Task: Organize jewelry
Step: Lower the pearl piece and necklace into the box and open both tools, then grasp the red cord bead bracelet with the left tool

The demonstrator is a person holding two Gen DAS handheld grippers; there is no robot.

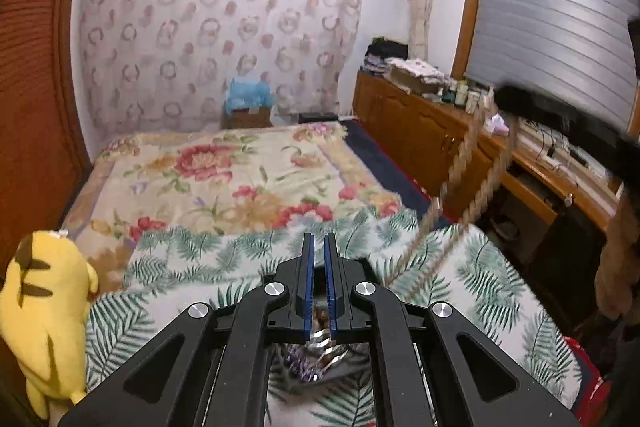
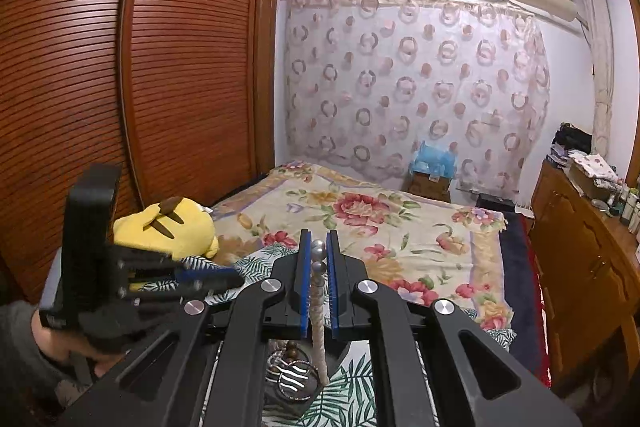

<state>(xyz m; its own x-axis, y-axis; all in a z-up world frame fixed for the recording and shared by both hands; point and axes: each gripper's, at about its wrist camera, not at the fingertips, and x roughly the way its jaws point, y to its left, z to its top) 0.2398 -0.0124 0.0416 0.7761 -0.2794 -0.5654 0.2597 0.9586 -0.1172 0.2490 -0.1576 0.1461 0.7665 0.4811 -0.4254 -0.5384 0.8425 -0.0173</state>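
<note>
Two grippers work above a bed; each one is held in a hand. Nearest to the right wrist camera, the right gripper has its blue pads closed on a rope necklace; the beige twisted cord passes up between the pads, and two silver beads at its end stand out beyond the fingertips. Just under this gripper, more jewelry lies in a small pile on the leaf-print cloth: a round pendant with wavy white lines and some dark beads; whether a dish is below it I cannot tell. At the left of the same view, the left gripper is blurred and its pads look closed; a hand in a grey sleeve holds it. In the left wrist view, the left gripper's blue pads stand almost together, with nothing between the tips; shiny silver and purple pieces lie below its base. To the right, the necklace's two strands hang down, blurred, from the dark right gripper. Further off a yellow plush toy sits at the edge of the bed, beside the floral blanket; behind are a brown louvred wardrobe and a patterned curtain.
</note>
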